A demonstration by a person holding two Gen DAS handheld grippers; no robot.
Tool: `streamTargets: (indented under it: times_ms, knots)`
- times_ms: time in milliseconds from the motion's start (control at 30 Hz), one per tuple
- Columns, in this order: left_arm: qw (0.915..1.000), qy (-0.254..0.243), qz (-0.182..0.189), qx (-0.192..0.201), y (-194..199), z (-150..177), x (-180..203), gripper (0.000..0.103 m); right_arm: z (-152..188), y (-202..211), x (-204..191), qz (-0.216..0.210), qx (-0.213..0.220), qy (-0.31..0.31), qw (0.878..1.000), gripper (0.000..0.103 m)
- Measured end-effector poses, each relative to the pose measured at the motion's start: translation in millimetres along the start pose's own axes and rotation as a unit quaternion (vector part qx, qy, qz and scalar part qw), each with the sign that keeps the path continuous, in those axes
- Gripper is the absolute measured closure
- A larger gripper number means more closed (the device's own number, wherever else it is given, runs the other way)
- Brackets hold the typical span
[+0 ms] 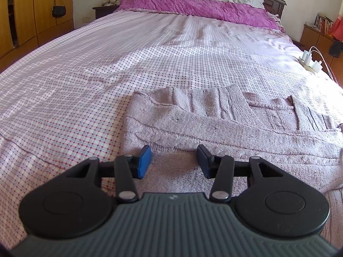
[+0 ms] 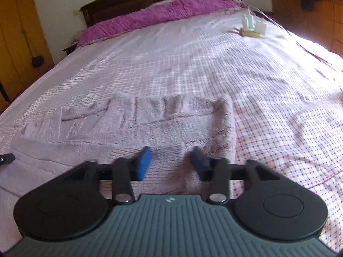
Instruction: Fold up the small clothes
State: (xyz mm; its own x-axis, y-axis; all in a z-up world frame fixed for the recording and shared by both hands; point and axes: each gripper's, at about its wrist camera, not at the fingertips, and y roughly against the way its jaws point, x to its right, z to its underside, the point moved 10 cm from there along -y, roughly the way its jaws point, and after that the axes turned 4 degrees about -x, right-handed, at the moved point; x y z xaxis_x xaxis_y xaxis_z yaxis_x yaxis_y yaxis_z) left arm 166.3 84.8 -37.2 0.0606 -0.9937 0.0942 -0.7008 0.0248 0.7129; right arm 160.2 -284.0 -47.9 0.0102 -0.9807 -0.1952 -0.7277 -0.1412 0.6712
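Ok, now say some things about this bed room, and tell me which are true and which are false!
1. The sweater lies on the bed. True.
2. The pillow is green. False: it is purple.
3. White chargers sit near the bed's edge. True.
4. The sweater rests on the pillow. False: it lies far from it, at the near end.
5. A black bag hangs on the wardrobe. True.

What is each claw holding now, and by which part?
Nothing, as far as it shows: the left claw and the right claw both stand open over the pink knitted garment, without pinching it.
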Motion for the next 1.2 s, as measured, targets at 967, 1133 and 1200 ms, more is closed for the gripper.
streamTargets:
  times_ms: [967,1133,1200]
  knots:
    - [0.9992,-0.013,-0.013,0.035,17.1,-6.5,-0.3,0.049,3.9,45.1,15.4,0.007,0.032,-0.028,0.999,0.057]
    - [0.9991,-0.023,-0.017,0.031,45.7,2.7,-5.9,0.049,24.7,77.8,-0.2,-0.01,0.032,-0.013,0.999,0.055]
    - [0.9987,-0.033,-0.026,0.027,56.4,8.5,-8.2,0.049,34.9,89.8,-6.9,-0.014,0.032,-0.004,0.999,0.054]
